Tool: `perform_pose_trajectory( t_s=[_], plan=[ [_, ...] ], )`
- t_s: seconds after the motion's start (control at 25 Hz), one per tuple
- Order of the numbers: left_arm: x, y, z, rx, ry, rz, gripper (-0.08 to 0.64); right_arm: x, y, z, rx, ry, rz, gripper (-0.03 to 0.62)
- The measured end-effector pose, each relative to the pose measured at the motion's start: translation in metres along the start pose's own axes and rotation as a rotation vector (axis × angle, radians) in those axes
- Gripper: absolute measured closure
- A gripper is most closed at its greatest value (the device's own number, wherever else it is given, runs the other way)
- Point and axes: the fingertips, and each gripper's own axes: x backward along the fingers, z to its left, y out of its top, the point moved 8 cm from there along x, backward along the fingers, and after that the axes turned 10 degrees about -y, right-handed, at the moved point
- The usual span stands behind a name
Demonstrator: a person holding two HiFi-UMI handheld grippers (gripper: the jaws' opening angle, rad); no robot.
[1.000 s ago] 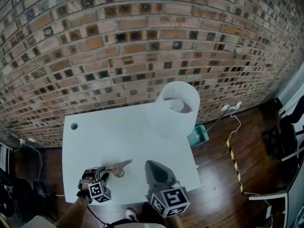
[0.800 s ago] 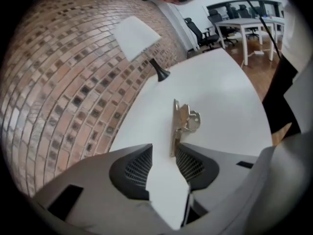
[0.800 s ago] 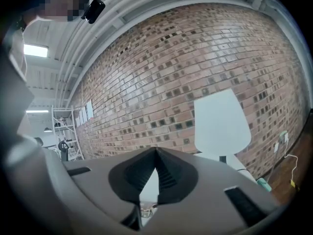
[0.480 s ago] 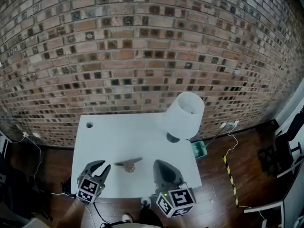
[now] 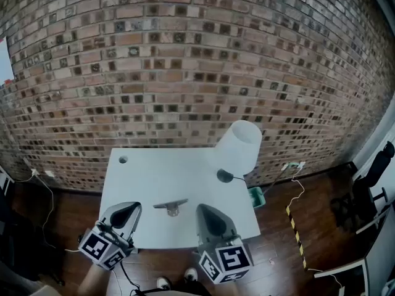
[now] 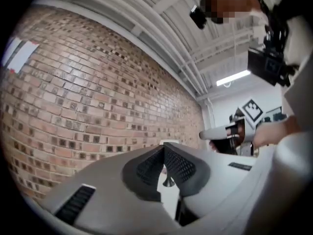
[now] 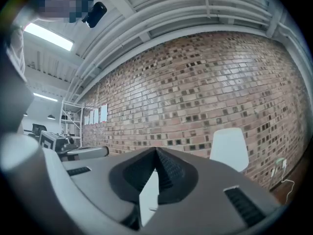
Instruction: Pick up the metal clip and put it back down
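L gripper: was at metal clip, now pulled back, raised | jaws: open→just closed, nothing between | metal clip: let go, lies free on table

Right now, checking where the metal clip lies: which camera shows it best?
The head view: the metal clip lies in full sight on the white table. The left gripper view shows only a small dark shape past its jaws, too small to tell; the right gripper view shows no clip.
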Motion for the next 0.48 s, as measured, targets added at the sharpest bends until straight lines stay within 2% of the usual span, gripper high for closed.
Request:
perform_pose_trajectory(
  t_s=[0.08,0.24,0.48],
  plan=[
    [0.004,0.014,-0.004,0.025,0.030,-0.047,0.543,0.002,0.009,0.000,0.012,0.012,-0.027,0.603],
    [0.010,0.027,-0.008,0.016,0.071,-0.069,0.543,0.002,0.015,-0.004,0.017,0.040,-0.043,0.603],
    [0.005,0.020,-0.015,0.023,0.117,-0.038,0.543,-0.002,0.009,-0.020,0.006,0.069,-0.024,0.603]
  ],
)
